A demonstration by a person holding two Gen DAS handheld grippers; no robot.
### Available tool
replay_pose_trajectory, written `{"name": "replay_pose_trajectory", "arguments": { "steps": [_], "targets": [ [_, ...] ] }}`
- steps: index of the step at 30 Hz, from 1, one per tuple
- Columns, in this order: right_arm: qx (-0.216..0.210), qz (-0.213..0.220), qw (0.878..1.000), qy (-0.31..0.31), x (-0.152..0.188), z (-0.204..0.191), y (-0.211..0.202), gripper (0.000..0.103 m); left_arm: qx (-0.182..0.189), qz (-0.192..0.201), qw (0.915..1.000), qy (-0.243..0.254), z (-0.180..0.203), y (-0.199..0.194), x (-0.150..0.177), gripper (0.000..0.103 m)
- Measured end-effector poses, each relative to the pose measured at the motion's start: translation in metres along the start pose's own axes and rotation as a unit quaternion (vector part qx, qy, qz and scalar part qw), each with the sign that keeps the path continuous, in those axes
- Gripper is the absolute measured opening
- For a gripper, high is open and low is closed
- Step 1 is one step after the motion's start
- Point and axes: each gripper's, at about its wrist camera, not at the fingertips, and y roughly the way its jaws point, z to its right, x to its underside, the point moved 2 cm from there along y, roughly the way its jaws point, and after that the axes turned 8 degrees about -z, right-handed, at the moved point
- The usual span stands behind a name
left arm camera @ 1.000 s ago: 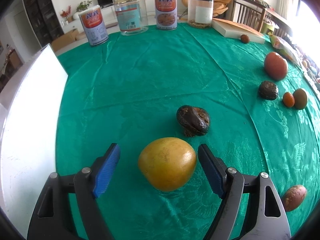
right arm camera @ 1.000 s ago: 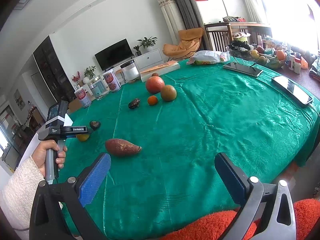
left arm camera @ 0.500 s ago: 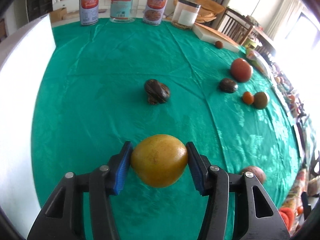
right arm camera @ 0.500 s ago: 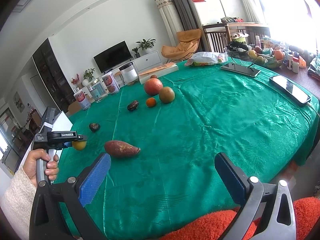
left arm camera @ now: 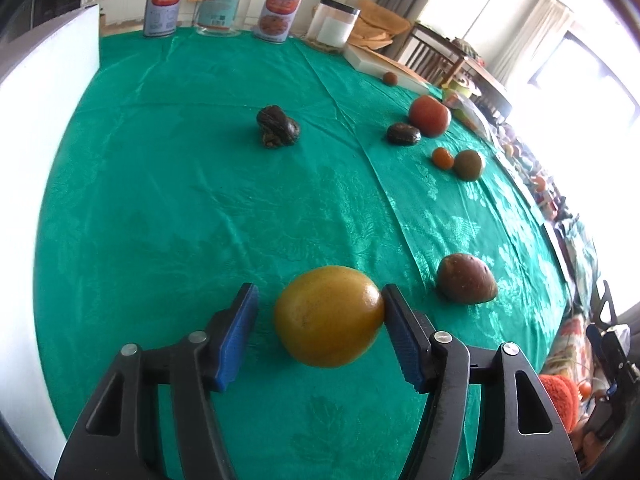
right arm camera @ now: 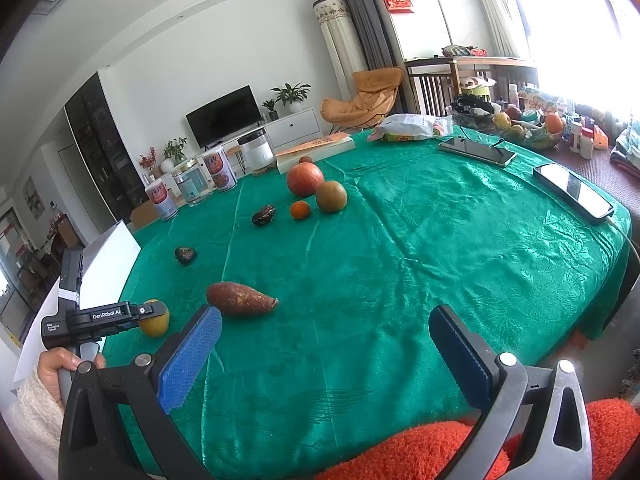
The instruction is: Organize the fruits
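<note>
A yellow-orange fruit [left arm camera: 328,316] lies on the green tablecloth [left arm camera: 200,184] between the pads of my left gripper [left arm camera: 320,332]. The jaws stand open: the right pad touches the fruit, the left pad stands clear of it. A brown sweet potato [left arm camera: 466,284] lies just right of it. The right wrist view shows the left gripper [right arm camera: 132,316] by the yellow fruit [right arm camera: 156,322], with the sweet potato [right arm camera: 240,300] beside it. My right gripper [right arm camera: 328,356] is open and empty over the table's near edge.
A dark wrinkled fruit [left arm camera: 278,126] lies mid-table. Further right lie another dark fruit [left arm camera: 403,134], a big red fruit [left arm camera: 429,116], a small orange [left arm camera: 442,158] and a green-brown fruit [left arm camera: 469,165]. Cans and jars [left arm camera: 224,4] stand at the back. Two phones [right arm camera: 572,190] lie far right.
My left gripper closed on the yellow fruit and carried it toward the sweet potato. Its jaws have now opened, the left pad off the fruit. The right gripper has barely moved.
</note>
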Motion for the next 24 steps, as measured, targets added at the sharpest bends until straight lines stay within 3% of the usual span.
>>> {"name": "replay_pose_trajectory", "arguments": {
  "steps": [7, 13, 18, 24],
  "targets": [
    [0.004, 0.003, 1.0, -0.008, 0.001, -0.002, -0.001, 0.103, -0.043, 0.007, 0.999, 0.012, -0.006, -0.013, 0.014, 0.067],
    [0.007, 0.007, 1.0, -0.011, 0.002, -0.003, -0.003, 0.103, -0.049, 0.007, 0.9987, 0.008, -0.008, -0.015, 0.021, 0.068],
    [0.003, 0.004, 1.0, -0.01, 0.002, -0.002, -0.002, 0.103, -0.071, 0.017, 0.9971, 0.024, -0.001, -0.015, 0.032, 0.076],
    [-0.029, -0.064, 0.997, -0.008, -0.01, 0.002, 0.015, 0.103, -0.128, 0.022, 0.9907, 0.042, 0.005, -0.003, 0.045, 0.08]
  ]
}}
